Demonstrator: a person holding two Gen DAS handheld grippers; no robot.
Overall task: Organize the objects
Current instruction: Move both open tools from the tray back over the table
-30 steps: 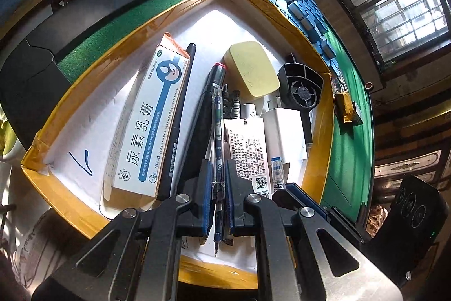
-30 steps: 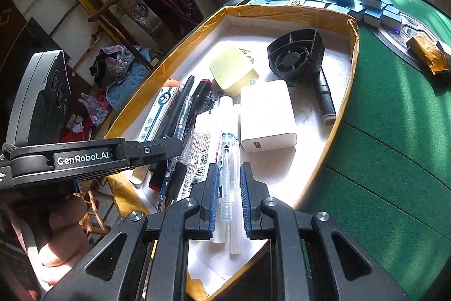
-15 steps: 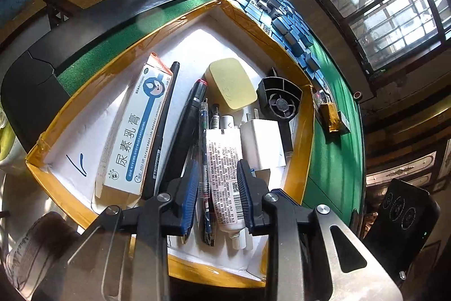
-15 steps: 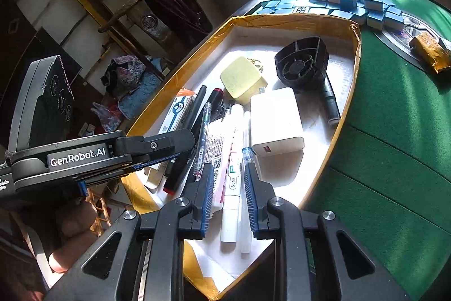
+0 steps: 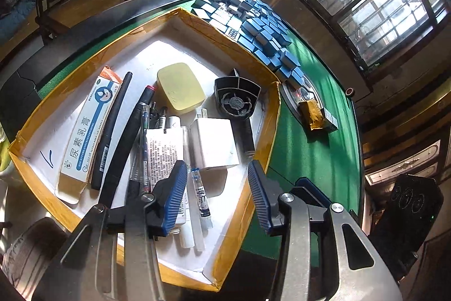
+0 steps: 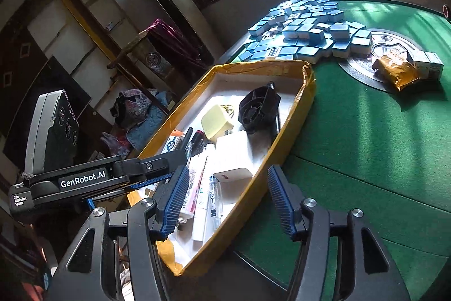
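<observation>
A shallow white tray with a yellow taped rim (image 5: 255,185) (image 6: 293,129) sits on the green table. In it lie an ointment box (image 5: 90,129), black pens (image 5: 112,129), a clear pen (image 5: 200,195) (image 6: 213,198), a white tube (image 5: 165,157) (image 6: 204,188), a yellow case (image 5: 180,92) (image 6: 215,122), a white charger (image 5: 214,144) (image 6: 234,157) and a black fan (image 5: 236,99) (image 6: 258,109). My left gripper (image 5: 218,195) is open and empty above the tray's near end. My right gripper (image 6: 227,200) is open and empty above the tray's near corner.
A pile of blue mahjong tiles (image 5: 253,27) (image 6: 304,27) lies beyond the tray. A gold-wrapped packet (image 5: 313,114) (image 6: 394,71) and a small box (image 6: 425,64) rest on the table's round centre plate (image 6: 363,69). Green felt (image 6: 366,145) spreads right of the tray.
Both grippers have opened, let go of their pens and pulled back and up from the tray. The clear pens now lie in the tray beside the white tube.
</observation>
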